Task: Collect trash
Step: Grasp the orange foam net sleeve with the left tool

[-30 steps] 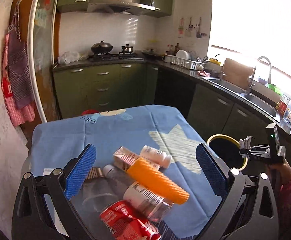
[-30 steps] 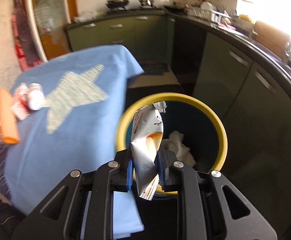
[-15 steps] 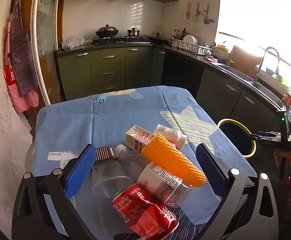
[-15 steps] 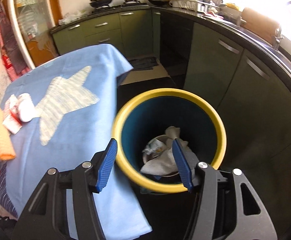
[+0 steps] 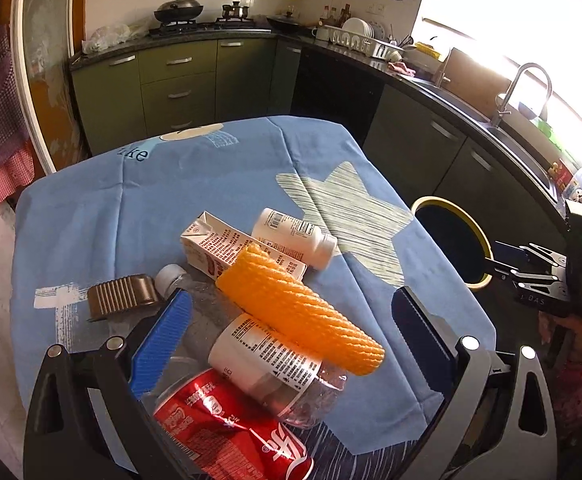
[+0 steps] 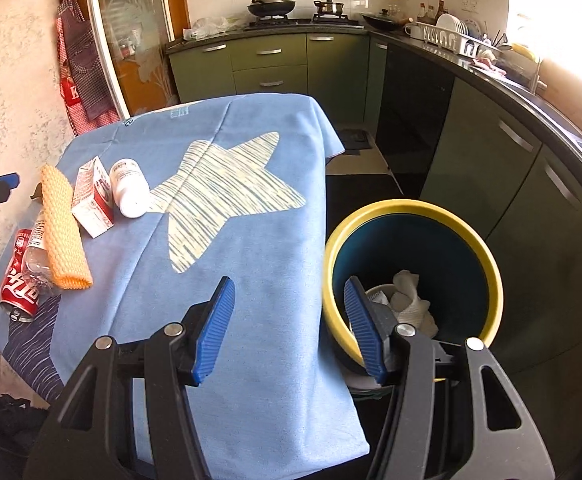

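Note:
Trash lies on the blue tablecloth [image 5: 211, 184]: an orange foam net sleeve [image 5: 299, 310], a clear plastic bottle [image 5: 267, 368], a crushed red can [image 5: 231, 432], a milk carton [image 5: 227, 250], a white bottle [image 5: 295, 236] and a brown ribbed piece [image 5: 123, 294]. My left gripper [image 5: 291, 344] is open above the bottle and sleeve. My right gripper [image 6: 289, 328] is open and empty, over the table's edge beside the yellow-rimmed blue bin [image 6: 487, 248], which holds white crumpled trash [image 6: 411, 300]. The bin also shows in the left wrist view [image 5: 479, 236].
Green kitchen cabinets [image 6: 271, 60] and a dark counter with a sink [image 5: 507, 132] curve around the back and right. The table [image 6: 251, 240] stands left of the bin. Aprons [image 6: 79, 76] hang on the left wall.
My right gripper opened and dropped the silver wrapper into the bin, then swung left toward the table. My left gripper moved closer over the trash pile.

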Motion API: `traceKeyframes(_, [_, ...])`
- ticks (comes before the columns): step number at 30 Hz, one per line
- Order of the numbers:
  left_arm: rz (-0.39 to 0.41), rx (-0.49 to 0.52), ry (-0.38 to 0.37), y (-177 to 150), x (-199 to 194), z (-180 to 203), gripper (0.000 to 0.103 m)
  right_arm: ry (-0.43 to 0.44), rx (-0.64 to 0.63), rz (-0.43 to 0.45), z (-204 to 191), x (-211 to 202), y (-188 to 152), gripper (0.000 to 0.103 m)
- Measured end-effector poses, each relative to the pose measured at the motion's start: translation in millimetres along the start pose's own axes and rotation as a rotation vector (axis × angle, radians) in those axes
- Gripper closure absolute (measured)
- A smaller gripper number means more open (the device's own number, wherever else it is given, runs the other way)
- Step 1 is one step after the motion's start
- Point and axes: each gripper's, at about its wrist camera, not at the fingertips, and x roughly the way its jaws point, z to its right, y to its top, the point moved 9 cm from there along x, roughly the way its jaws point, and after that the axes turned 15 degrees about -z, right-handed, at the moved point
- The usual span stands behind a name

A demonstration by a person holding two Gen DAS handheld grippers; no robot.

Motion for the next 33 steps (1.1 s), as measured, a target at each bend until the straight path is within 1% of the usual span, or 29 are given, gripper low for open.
traceKeyframes(4, [-0.064, -0.030, -0.017, 11.3, 21.9, -2.3, 0.006, 0.011, -0.004, -0.009, 0.1, 3.0, -4.4, 0.049])
traceKeyframes(7, [-0.107, -0.044, -0.022, 16.2, 36.1, -3.3, 0.013, 0.017, 0.002, -0.013, 2.8, 4.2, -7.3, 0.049])
traceKeyframes(10, [-0.147, -0.060, -0.045, 17.6, 47.8, -3.6, 0.026, 0.024, 0.010, -0.013, 4.7, 6.5, -9.3, 0.049])
traceKeyframes(12, [-0.166, -0.065, -0.055, 19.5, 53.9, -3.1, 0.037, 0.030, 0.013, -0.012, 5.7, 7.3, -10.1, 0.049])
traceKeyframes(13, [-0.171, -0.065, -0.051, 20.4, 56.0, -2.9, 0.040, 0.033, 0.013, -0.012, 6.3, 7.9, -10.5, 0.049])
traceKeyframes(15, [-0.179, -0.065, -0.045, 21.3, 58.8, -2.6, 0.051, 0.039, 0.015, -0.013, 6.1, 9.1, -11.9, 0.049])
traceKeyframes(17, [-0.194, -0.062, -0.047, 21.7, 61.9, -1.5, 0.059, 0.043, 0.016, -0.015, 6.8, 9.7, -12.9, 0.049])
traceKeyframes(18, [-0.199, -0.059, -0.046, 21.6, 63.3, -0.4, 0.061, 0.045, 0.017, -0.014, 7.2, 9.8, -13.2, 0.049])
traceKeyframes(19, [-0.199, -0.054, -0.043, 21.9, 63.8, 1.0, 0.062, 0.047, 0.017, -0.014, 7.3, 9.7, -13.7, 0.049])
traceKeyframes(21, [-0.201, -0.046, -0.043, 21.1, 62.8, 3.5, 0.070, 0.049, 0.017, -0.014, 7.1, 9.4, -14.3, 0.049])
traceKeyframes(25, [-0.199, -0.030, -0.040, 21.1, 63.1, 8.5, 0.079, 0.051, 0.019, -0.009, 7.4, 7.5, -15.2, 0.049])
traceKeyframes(27, [-0.194, -0.021, -0.043, 21.7, 61.6, 10.4, 0.086, 0.052, 0.019, -0.008, 7.2, 6.7, -15.6, 0.049])
traceKeyframes(29, [-0.181, -0.005, -0.045, 21.7, 56.8, 14.5, 0.087, 0.055, 0.018, -0.007, 6.9, 6.3, -16.0, 0.049])
traceKeyframes(33, [-0.145, 0.026, -0.024, 22.7, 43.1, 20.7, 0.088, 0.060, 0.014, -0.006, 4.1, 5.6, -16.2, 0.049])
